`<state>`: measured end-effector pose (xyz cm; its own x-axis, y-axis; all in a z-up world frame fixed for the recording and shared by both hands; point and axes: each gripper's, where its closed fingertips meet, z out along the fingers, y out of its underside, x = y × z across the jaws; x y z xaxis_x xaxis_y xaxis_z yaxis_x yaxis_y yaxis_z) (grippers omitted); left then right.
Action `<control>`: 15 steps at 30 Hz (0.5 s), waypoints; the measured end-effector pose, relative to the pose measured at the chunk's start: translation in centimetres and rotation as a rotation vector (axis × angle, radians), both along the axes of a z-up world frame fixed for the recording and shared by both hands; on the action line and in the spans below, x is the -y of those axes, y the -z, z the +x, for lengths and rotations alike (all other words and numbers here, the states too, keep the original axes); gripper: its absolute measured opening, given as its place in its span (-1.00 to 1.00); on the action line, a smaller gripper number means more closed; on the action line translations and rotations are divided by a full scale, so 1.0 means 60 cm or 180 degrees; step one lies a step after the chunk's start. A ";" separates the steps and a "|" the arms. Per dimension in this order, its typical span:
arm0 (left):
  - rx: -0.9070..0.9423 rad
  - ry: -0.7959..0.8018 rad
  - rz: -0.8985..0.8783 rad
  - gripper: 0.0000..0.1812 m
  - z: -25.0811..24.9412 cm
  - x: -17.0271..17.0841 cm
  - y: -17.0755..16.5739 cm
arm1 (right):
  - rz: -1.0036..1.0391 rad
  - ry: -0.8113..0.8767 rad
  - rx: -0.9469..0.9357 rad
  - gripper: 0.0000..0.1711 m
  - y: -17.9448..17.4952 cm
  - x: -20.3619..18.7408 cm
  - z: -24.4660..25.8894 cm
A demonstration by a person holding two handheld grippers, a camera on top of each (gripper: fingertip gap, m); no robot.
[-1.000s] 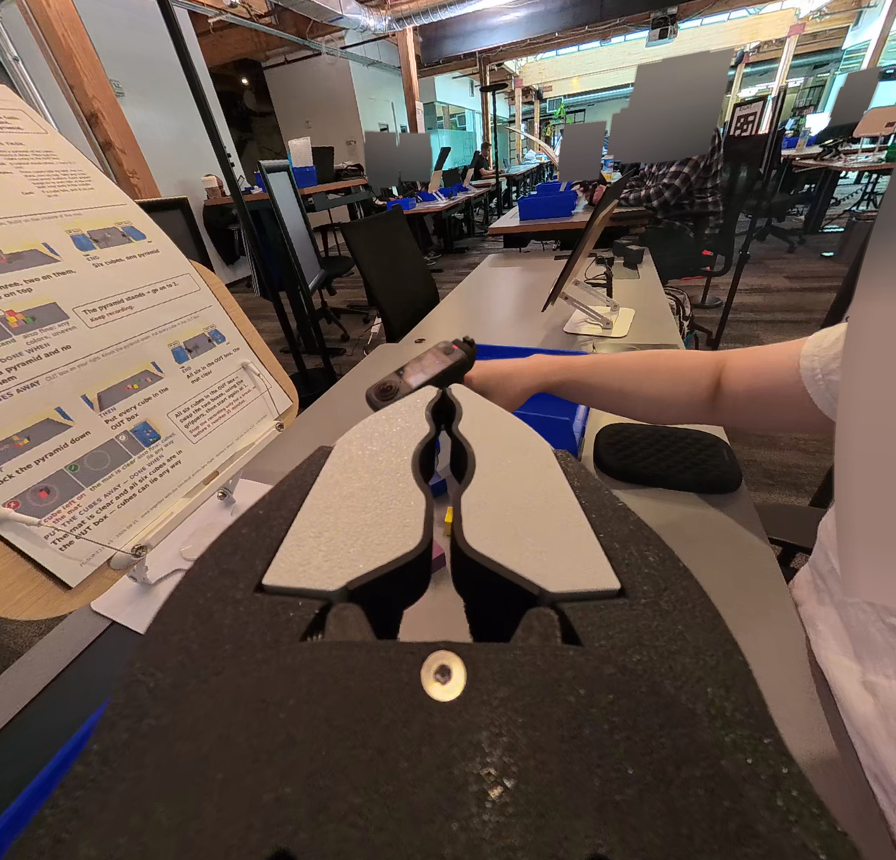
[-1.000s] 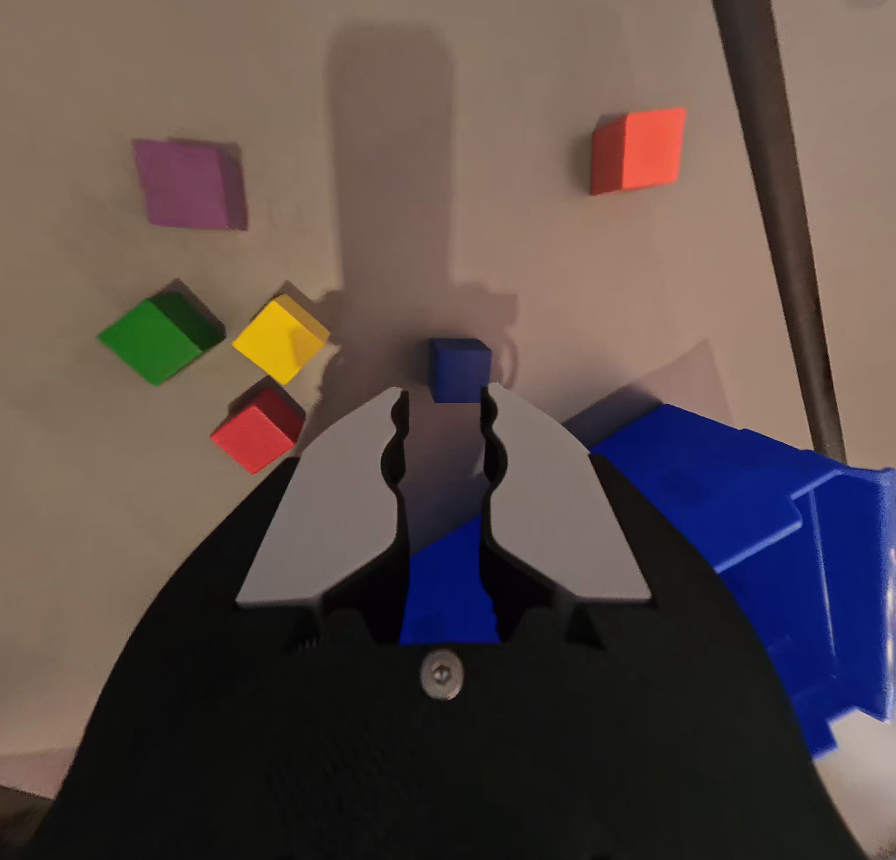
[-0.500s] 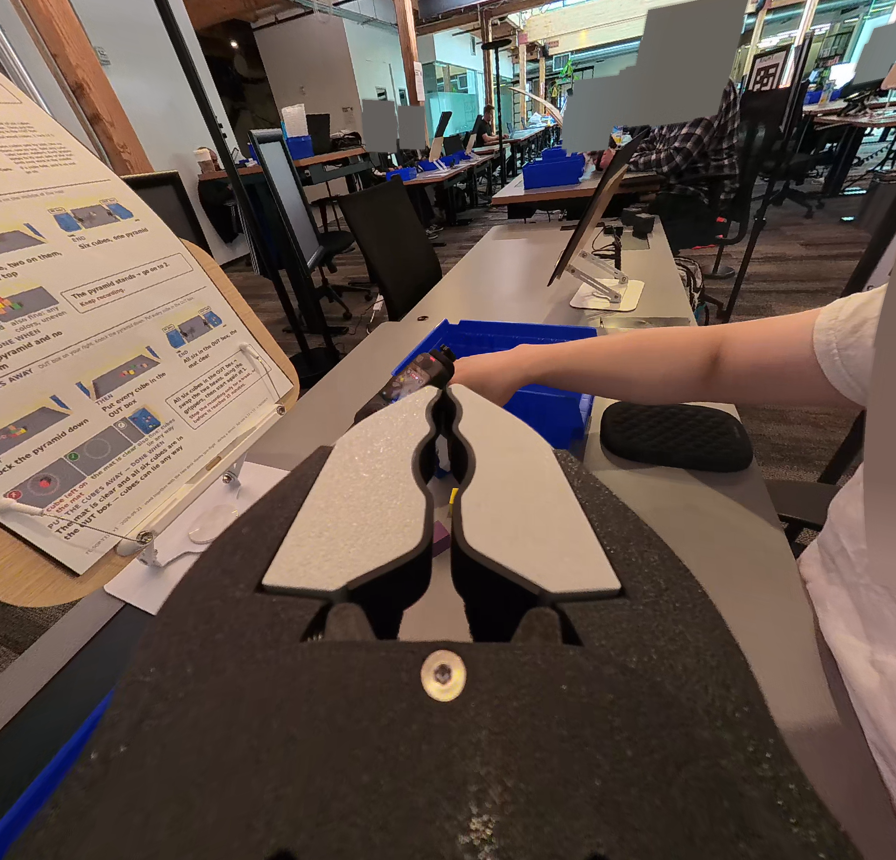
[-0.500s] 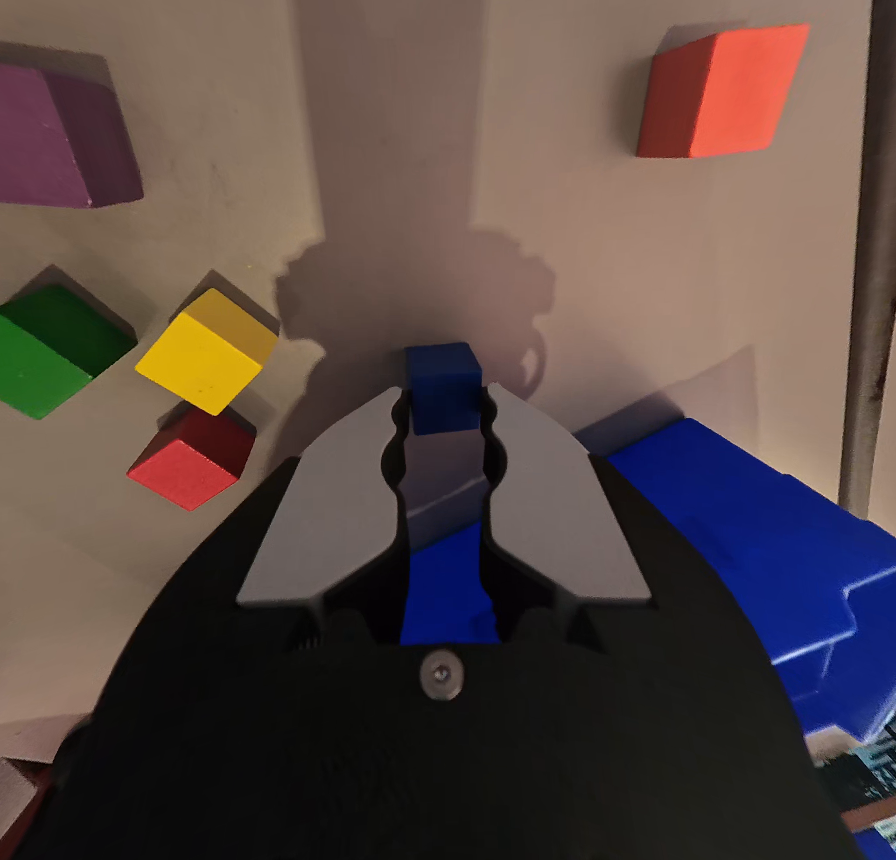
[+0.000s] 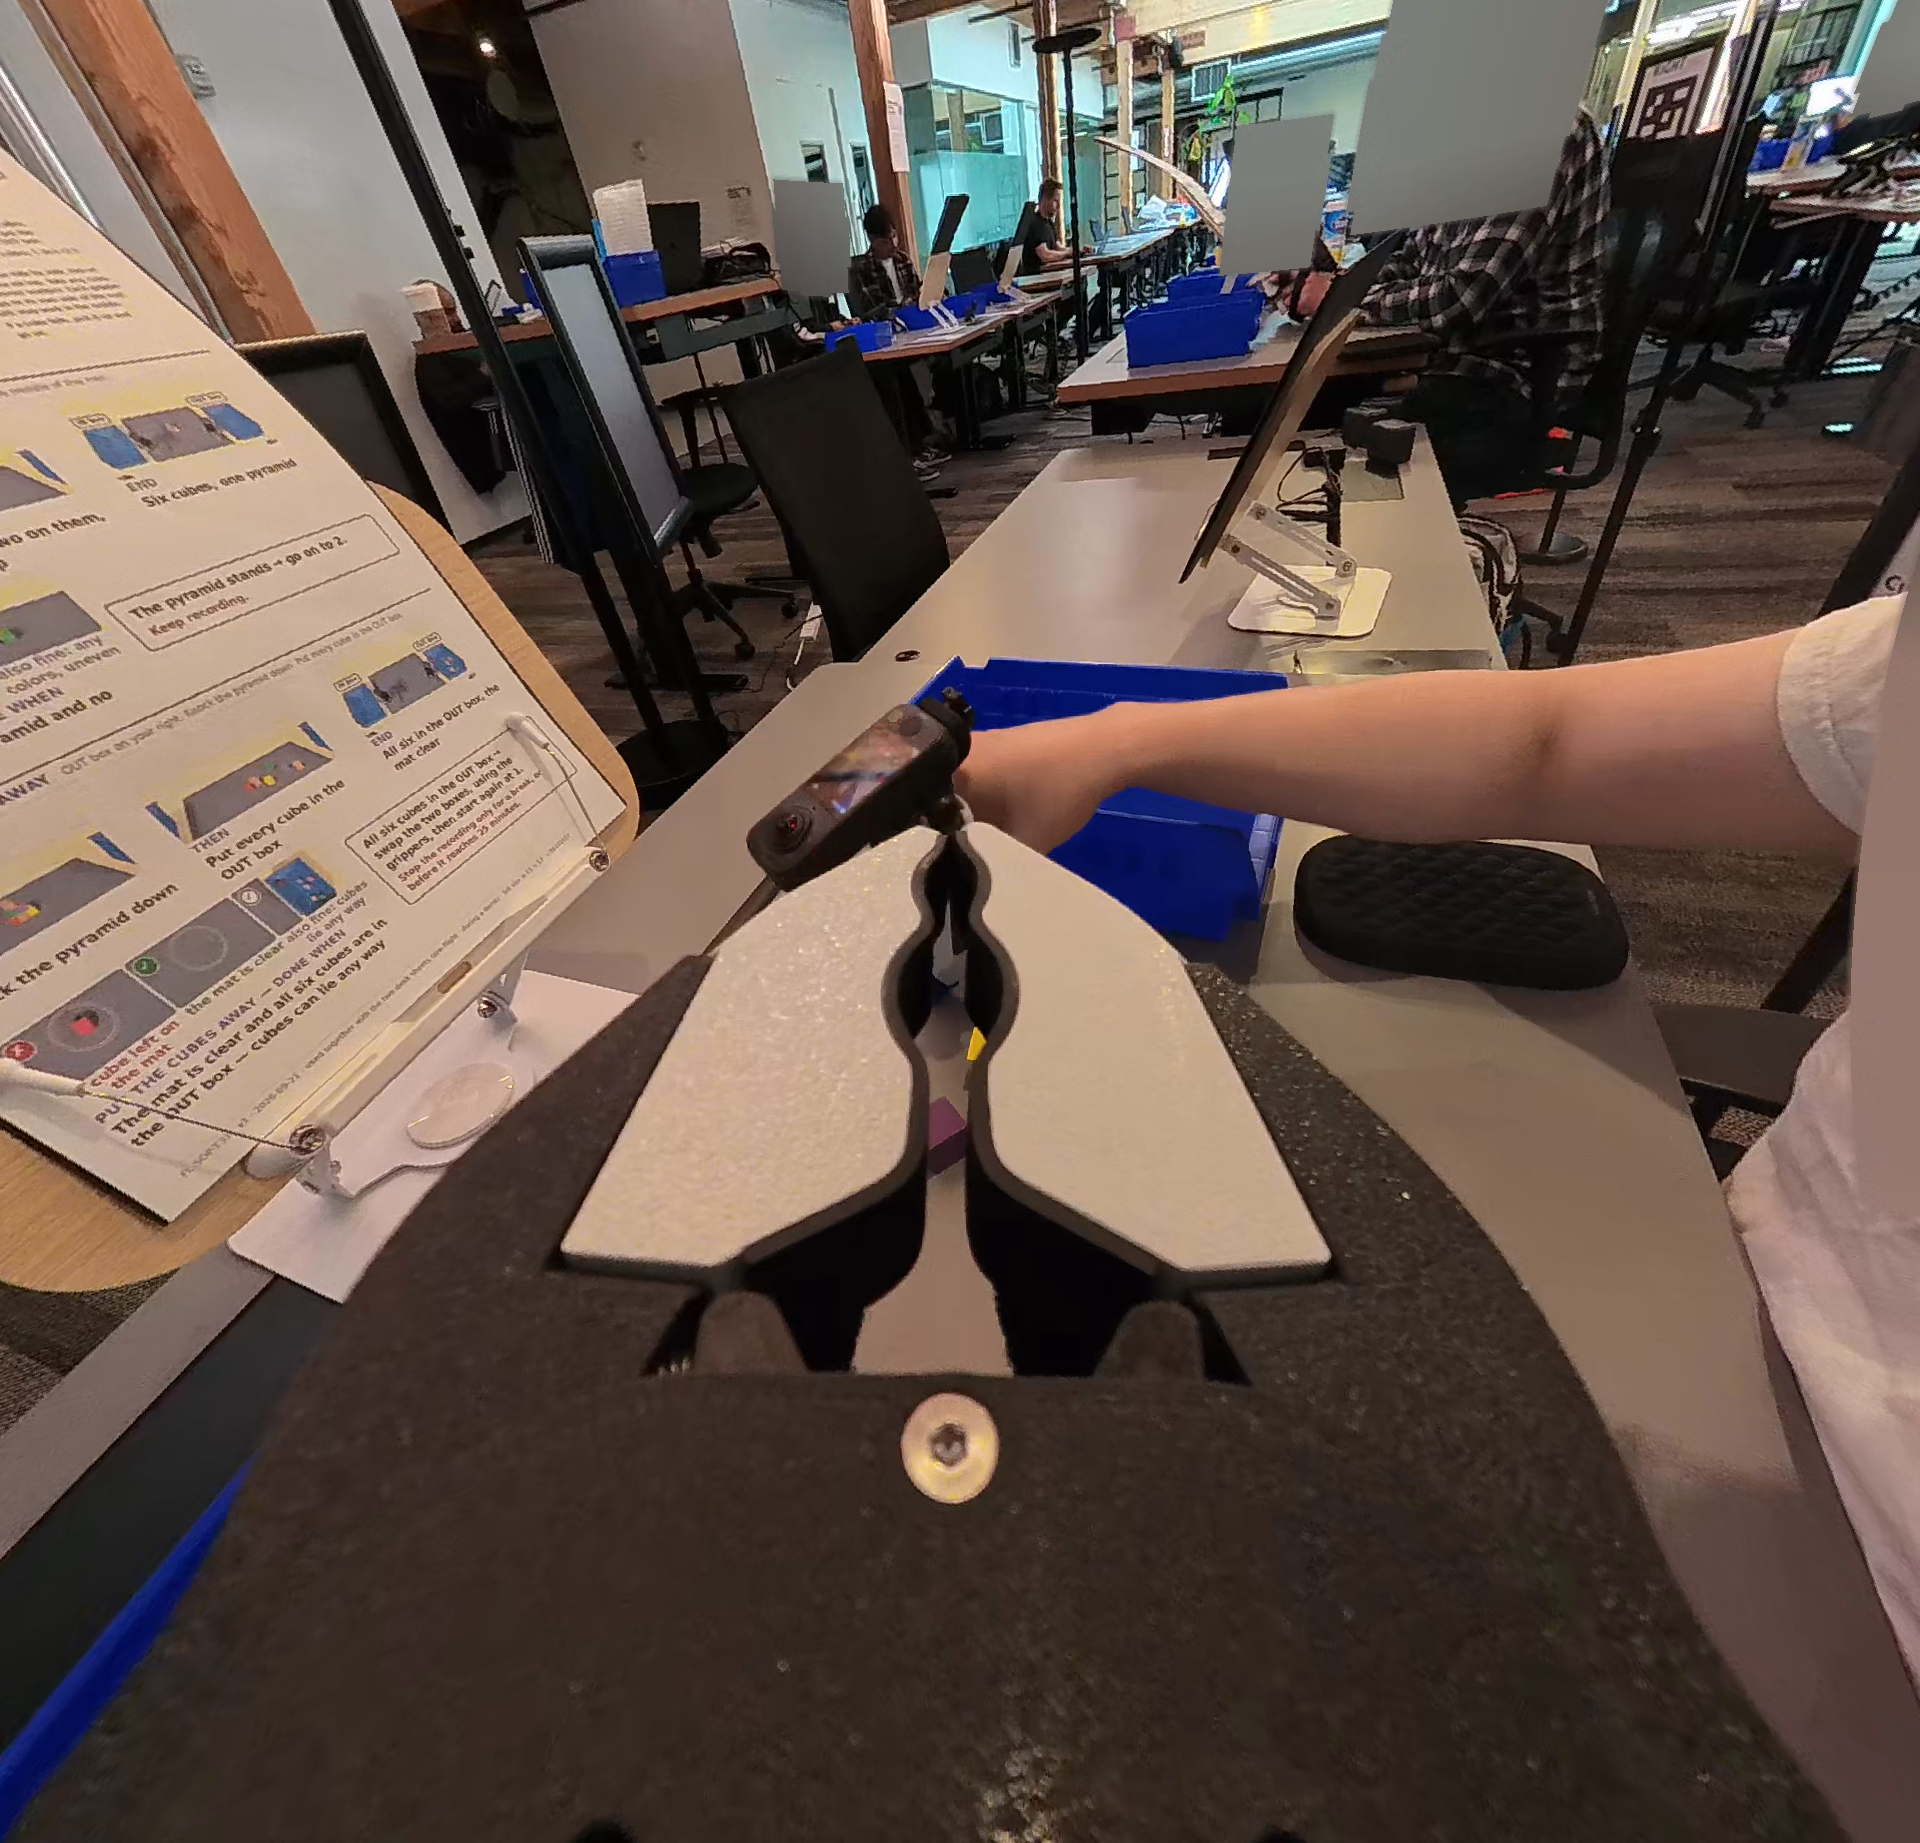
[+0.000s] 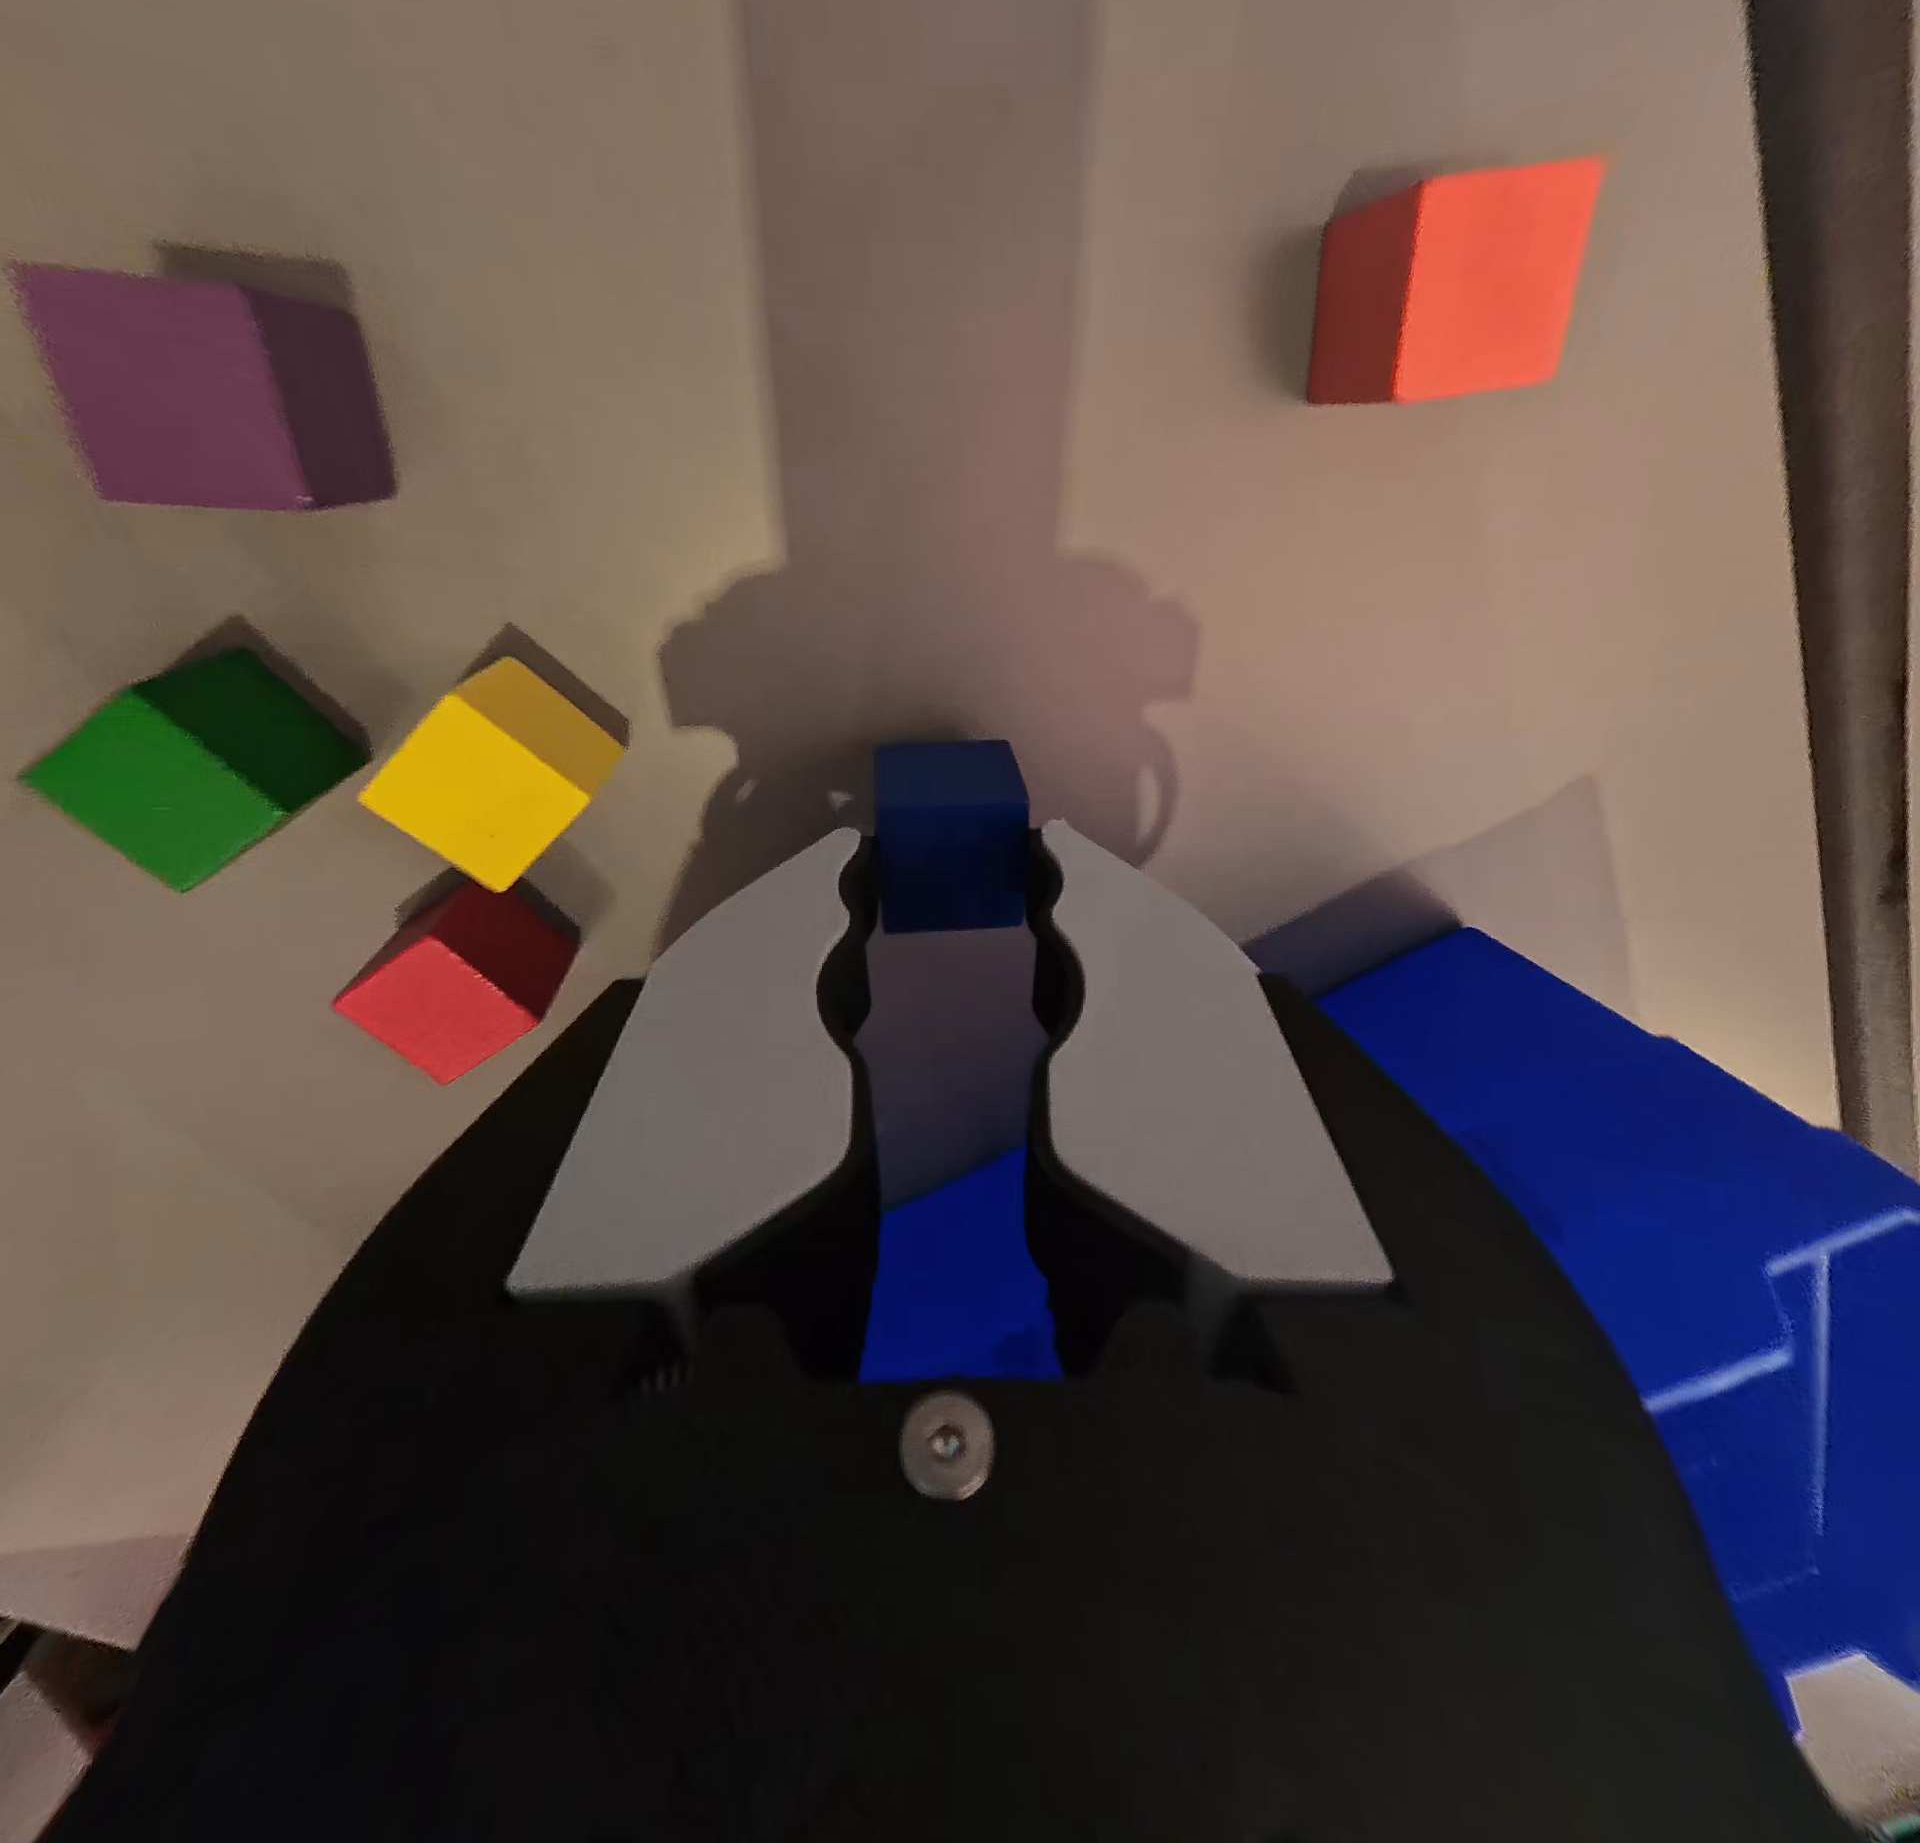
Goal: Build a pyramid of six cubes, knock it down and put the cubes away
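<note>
Change: right gripper (image 6: 951, 837) has moved its fingers around the blue cube (image 6: 951, 832).
Fingers: right touching, grip uncertain; left gripper (image 5: 951, 863) nearly closed, empty.
Meaning: first pickup likely.

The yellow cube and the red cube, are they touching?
Cannot tell. In the right wrist view the yellow cube overlaps the red cube; neither contact nor gap shows.

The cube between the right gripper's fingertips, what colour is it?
Dark blue cube, seen best in the right wrist view.
</note>
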<state>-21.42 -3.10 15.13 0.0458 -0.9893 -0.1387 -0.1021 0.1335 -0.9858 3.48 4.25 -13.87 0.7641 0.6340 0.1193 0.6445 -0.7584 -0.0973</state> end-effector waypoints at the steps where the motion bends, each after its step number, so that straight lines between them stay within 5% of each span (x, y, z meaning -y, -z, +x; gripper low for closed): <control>1: -0.0002 -0.0001 -0.0003 -1.00 0.000 0.000 0.000 | 0.0042 -0.0018 -0.0040 -0.66 -0.012 0.001 -0.004; 6: -0.0030 -0.0015 -0.0028 -1.00 0.003 -0.005 0.005 | 0.0643 -0.0031 -0.0410 -0.66 -0.156 0.001 -0.008; 10: -0.0072 -0.0002 -0.0060 -1.00 0.009 -0.006 0.011 | 0.1062 0.0431 -0.0449 -0.67 -0.269 0.019 0.086; 15: -0.0114 0.0029 -0.0043 -1.00 0.014 0.000 0.013 | 0.0737 0.1659 -0.0351 -0.66 -0.216 0.056 0.270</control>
